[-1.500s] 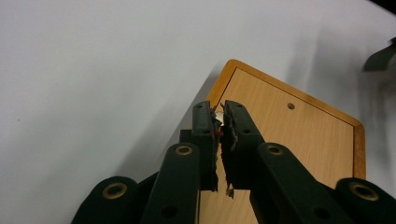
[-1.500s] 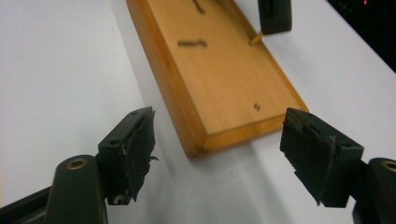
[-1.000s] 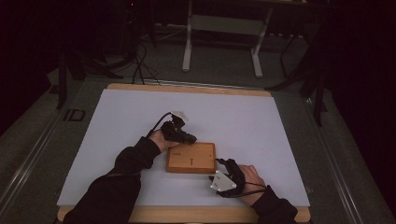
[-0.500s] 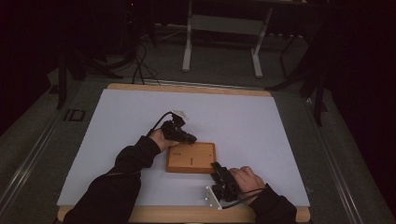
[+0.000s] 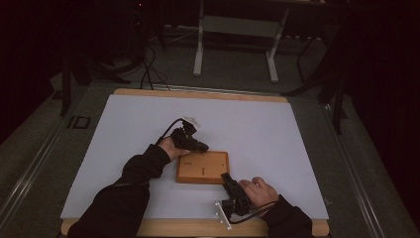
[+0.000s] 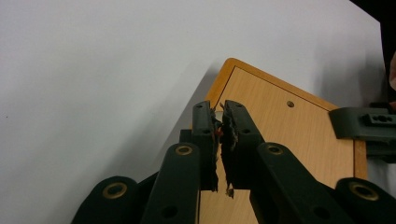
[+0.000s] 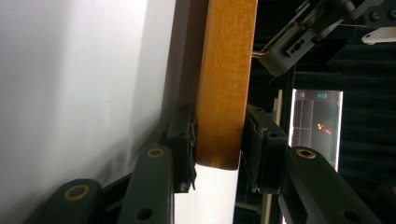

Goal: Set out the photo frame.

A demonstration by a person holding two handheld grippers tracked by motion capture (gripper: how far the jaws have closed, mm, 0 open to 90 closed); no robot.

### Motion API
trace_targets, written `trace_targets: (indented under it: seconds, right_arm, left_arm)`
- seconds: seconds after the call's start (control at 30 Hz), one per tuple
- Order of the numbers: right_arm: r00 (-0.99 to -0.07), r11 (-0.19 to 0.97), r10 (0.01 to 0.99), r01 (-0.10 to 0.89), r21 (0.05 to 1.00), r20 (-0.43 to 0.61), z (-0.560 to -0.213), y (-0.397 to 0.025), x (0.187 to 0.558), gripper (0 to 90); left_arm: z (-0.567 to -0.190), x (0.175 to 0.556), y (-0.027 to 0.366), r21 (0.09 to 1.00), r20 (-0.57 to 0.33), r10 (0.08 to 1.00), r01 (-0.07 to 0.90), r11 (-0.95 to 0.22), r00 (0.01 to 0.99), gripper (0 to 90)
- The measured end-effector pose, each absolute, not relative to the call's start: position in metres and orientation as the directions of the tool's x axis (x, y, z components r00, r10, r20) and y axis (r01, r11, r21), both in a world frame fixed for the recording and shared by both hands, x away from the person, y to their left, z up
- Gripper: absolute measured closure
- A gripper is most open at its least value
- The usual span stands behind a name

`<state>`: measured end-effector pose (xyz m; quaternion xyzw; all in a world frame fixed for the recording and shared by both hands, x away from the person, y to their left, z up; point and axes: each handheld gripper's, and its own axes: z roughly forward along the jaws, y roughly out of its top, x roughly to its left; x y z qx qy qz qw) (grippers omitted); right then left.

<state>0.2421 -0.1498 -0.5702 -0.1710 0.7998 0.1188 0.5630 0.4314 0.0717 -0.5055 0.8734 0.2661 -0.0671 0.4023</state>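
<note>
Right tool (image 7: 218, 140) clamped across near edge of wooden board (image 5: 203, 167), at its right corner. Left tool (image 6: 219, 135) pinched together over small hole near far-left corner. Board flat on counter (image 5: 277, 134), long axis left-right, between both hands.

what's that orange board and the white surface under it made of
The board looks like wood or wood laminate: orange-brown, faint grain, a darker rim, small drilled holes, satin finish. The white surface is smooth and matte, perhaps paper or plastic sheet; it can't be settled. A wooden tabletop edge shows beyond it.
</note>
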Motion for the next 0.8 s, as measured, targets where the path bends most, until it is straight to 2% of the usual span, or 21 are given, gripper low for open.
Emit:
trace_targets:
  seconds: [0.4, 0.47, 0.5, 0.53, 0.6, 0.63, 0.67, 0.8]
  right_arm:
    - [-0.316, 0.922, -0.136, -0.388, -0.003, -0.939, -0.569, -0.149, 0.243, 66.8]
    - [-0.319, 0.921, -0.132, -0.389, 0.002, -0.939, -0.568, -0.150, 0.244, 67.4]
    - [-0.317, 0.921, -0.127, -0.390, 0.007, -0.940, -0.567, -0.150, 0.244, 67.8]
    - [-0.318, 0.920, -0.122, -0.391, 0.012, -0.940, -0.565, -0.151, 0.244, 68.2]
    - [-0.319, 0.920, -0.113, -0.391, 0.022, -0.941, -0.562, -0.151, 0.245, 68.8]
    - [-0.319, 0.920, -0.113, -0.391, 0.022, -0.941, -0.562, -0.151, 0.245, 68.8]
    - [-0.331, 0.921, -0.107, -0.389, 0.032, -0.938, -0.560, -0.152, 0.247, 68.9]
    - [-0.342, 0.919, -0.107, -0.393, 0.038, -0.934, -0.557, -0.152, 0.248, 68.9]
  left_arm:
    - [-0.504, 0.431, 0.070, 0.668, -0.309, 0.406, 0.500, -0.551, 0.860, 84.3]
    - [-0.501, 0.429, 0.068, 0.669, -0.279, 0.399, 0.475, -0.571, 0.874, 83.3]
    - [-0.501, 0.429, 0.068, 0.669, -0.279, 0.399, 0.475, -0.571, 0.874, 77.9]
    - [-0.497, 0.424, 0.067, 0.678, -0.245, 0.390, 0.445, -0.585, 0.887, 65.0]
    - [-0.494, 0.421, 0.067, 0.689, -0.235, 0.377, 0.427, -0.585, 0.896, 50.6]
    - [-0.491, 0.417, 0.067, 0.705, -0.223, 0.363, 0.407, -0.581, 0.905, 50.6]
    - [-0.486, 0.411, 0.070, 0.727, -0.219, 0.325, 0.376, -0.574, 0.920, 35.7]
    - [-0.479, 0.402, 0.073, 0.756, -0.208, 0.312, 0.355, -0.551, 0.927, 26.8]
